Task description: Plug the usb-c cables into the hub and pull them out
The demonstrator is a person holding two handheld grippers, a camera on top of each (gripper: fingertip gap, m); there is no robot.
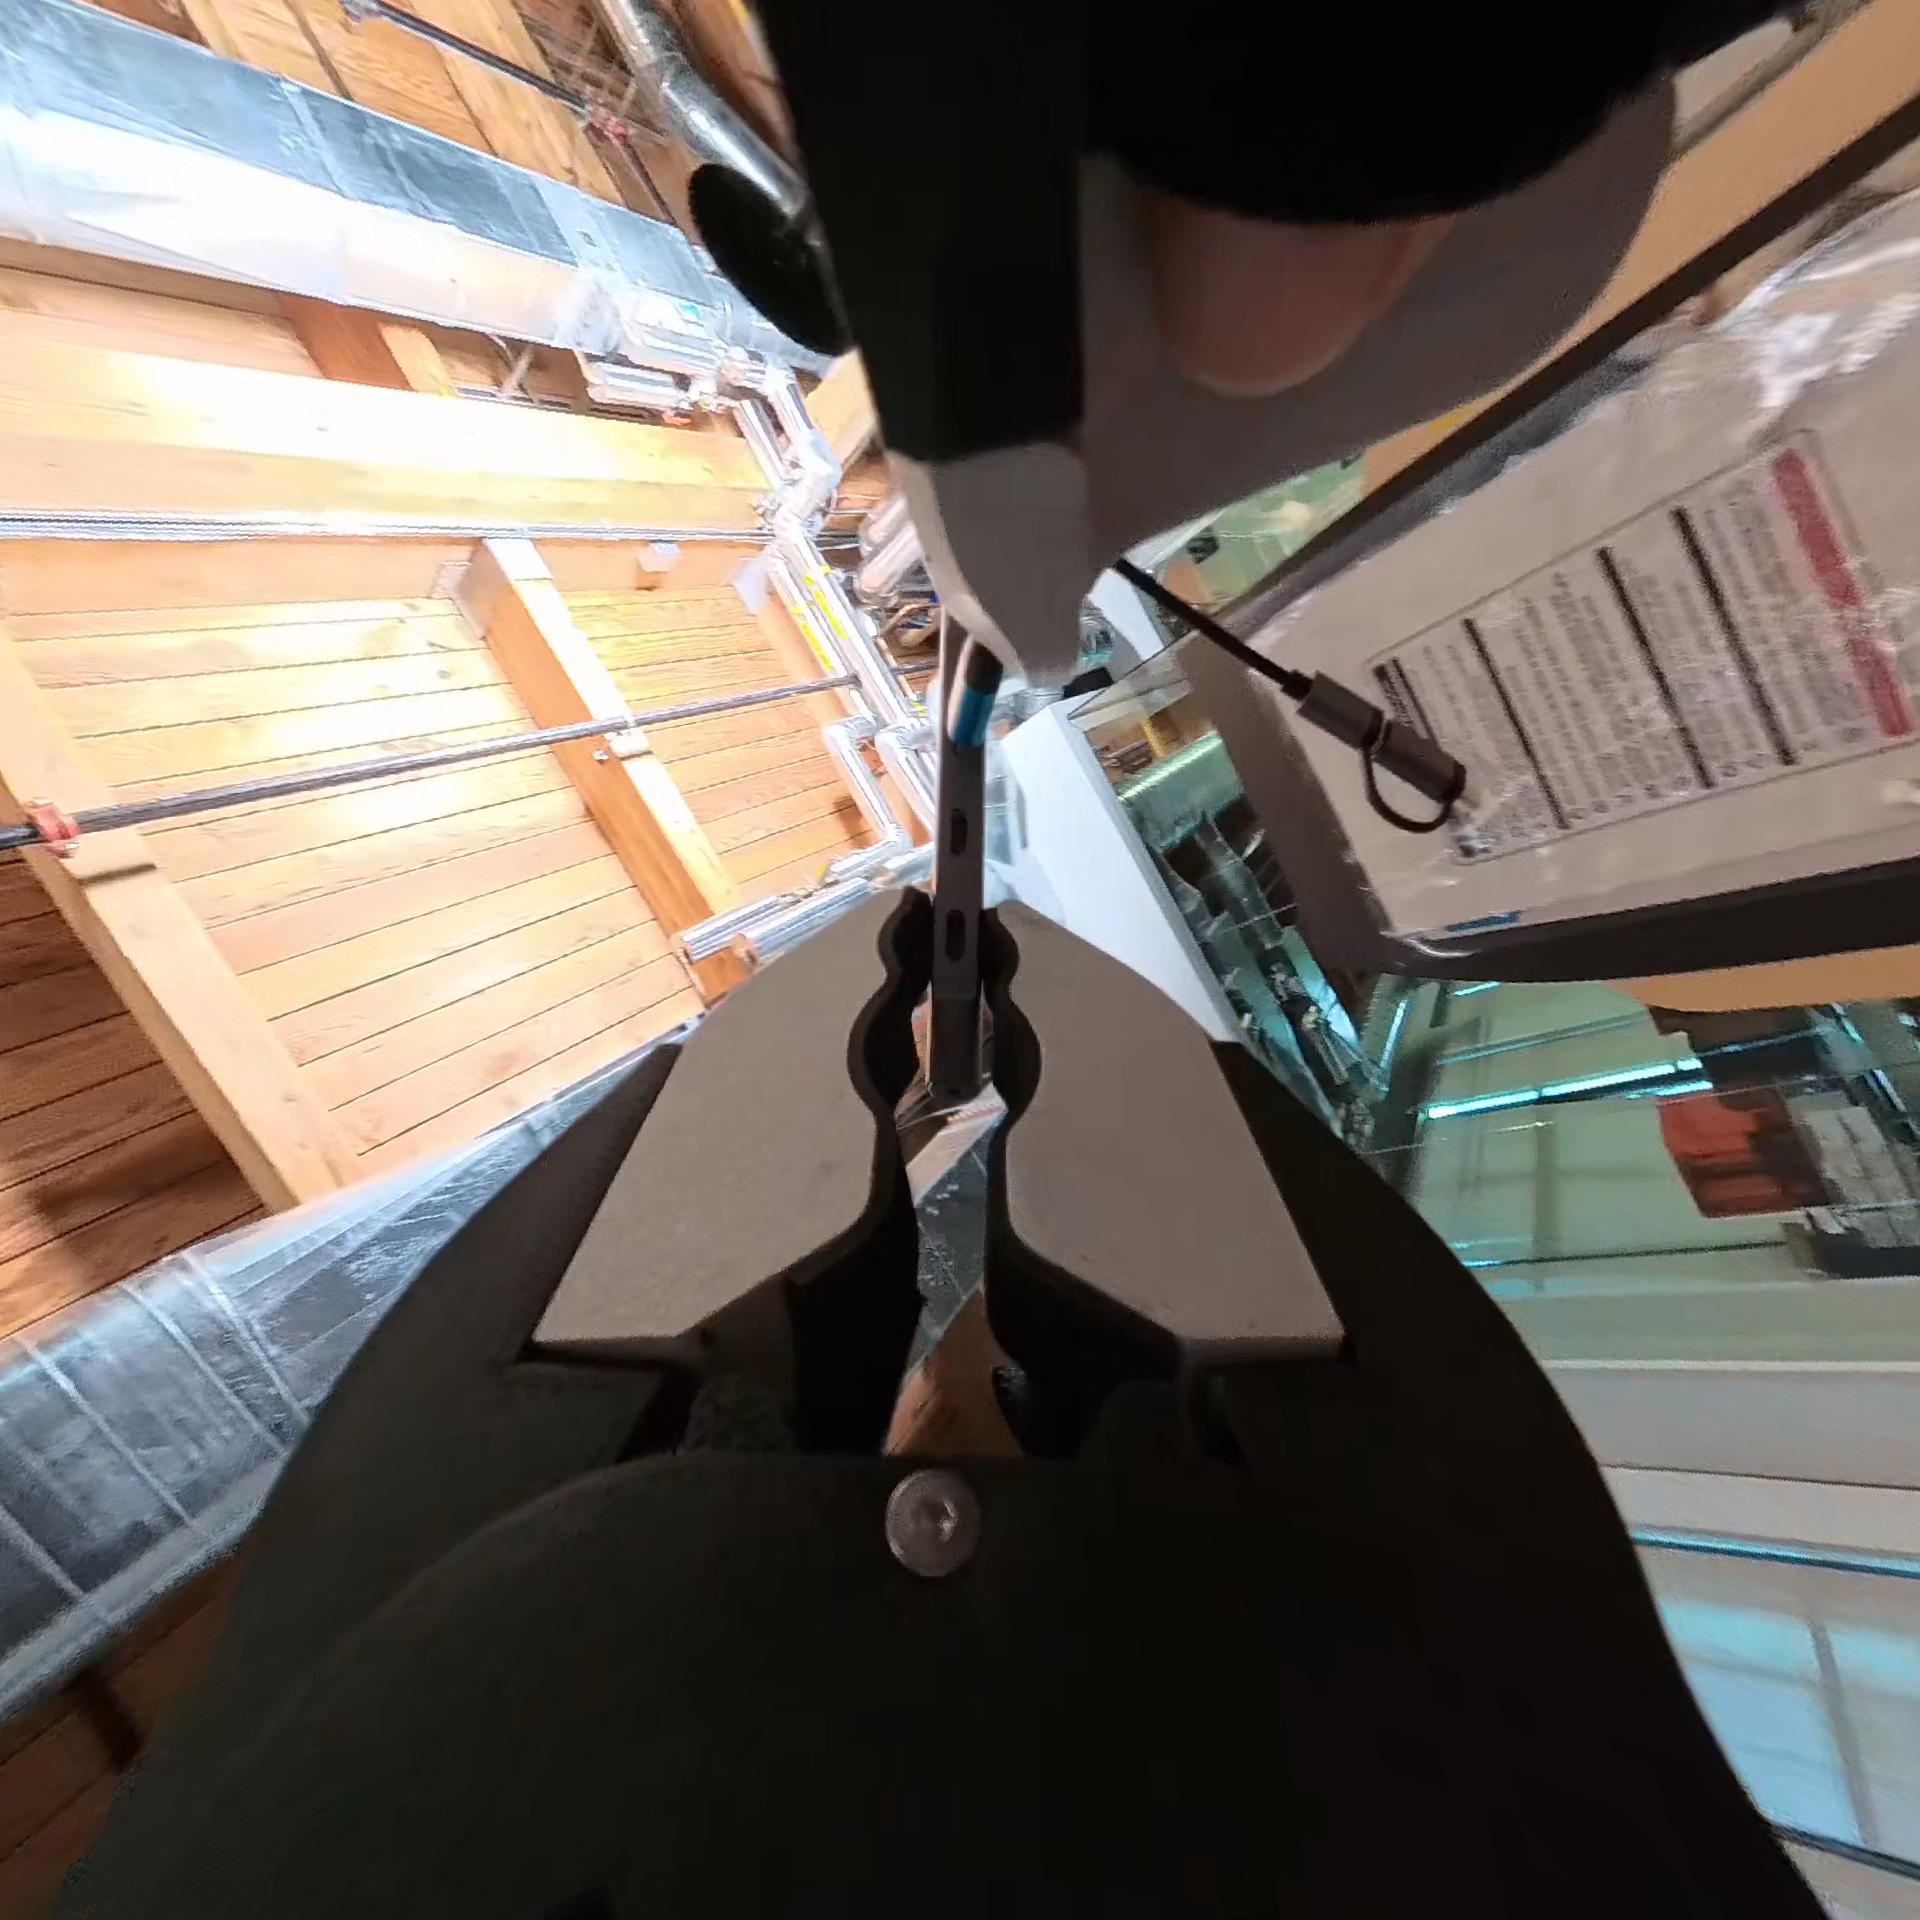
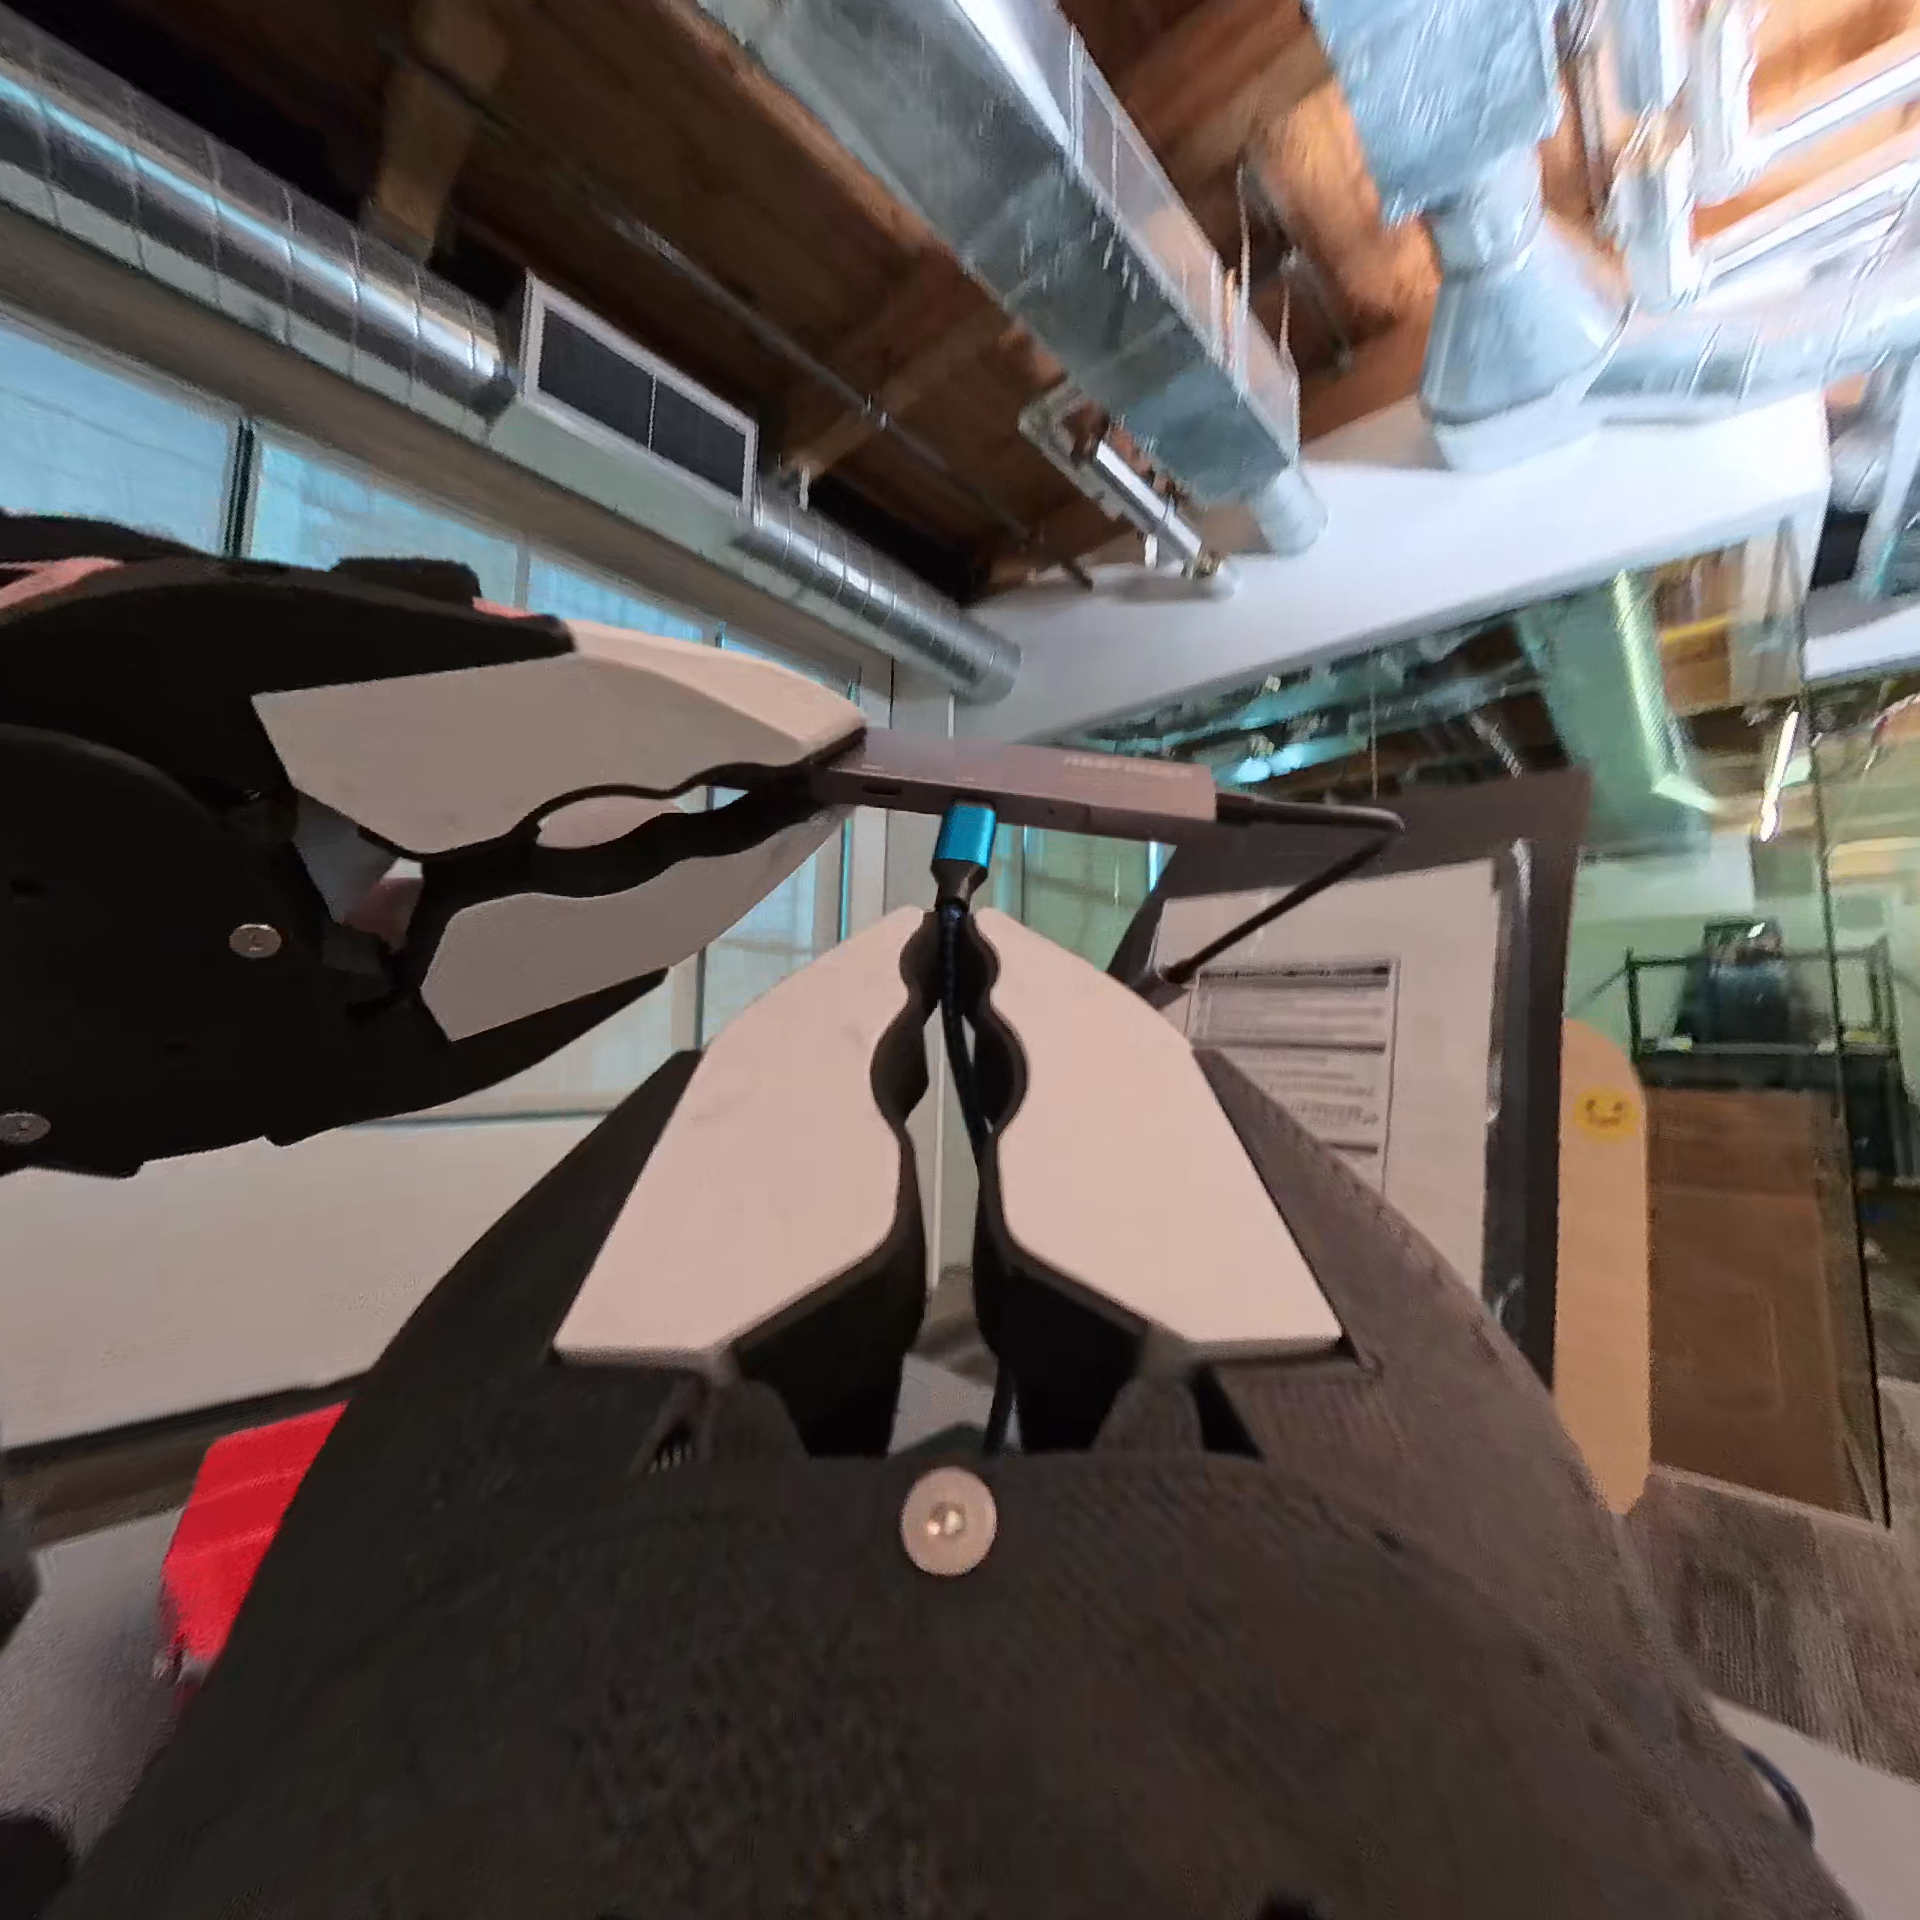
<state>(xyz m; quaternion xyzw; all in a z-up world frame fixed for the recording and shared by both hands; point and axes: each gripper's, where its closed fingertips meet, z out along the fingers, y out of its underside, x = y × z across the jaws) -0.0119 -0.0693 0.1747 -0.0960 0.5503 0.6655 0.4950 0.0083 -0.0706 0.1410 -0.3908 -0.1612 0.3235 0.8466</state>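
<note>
My left gripper is shut on the near end of a slim dark grey hub and holds it up in the air, edge on, with two empty ports showing. In the right wrist view the same hub lies level, and the left gripper clamps its left end. A blue-sleeved USB-C plug sits in the hub's underside; it also shows in the left wrist view. My right gripper is shut on the braided cable just below the plug. The right gripper reaches down from above.
The hub's own black lead loops down at the right and ends in a capped connector. A framed board with a printed sheet stands behind. Ceiling ducts and wooden beams fill the background.
</note>
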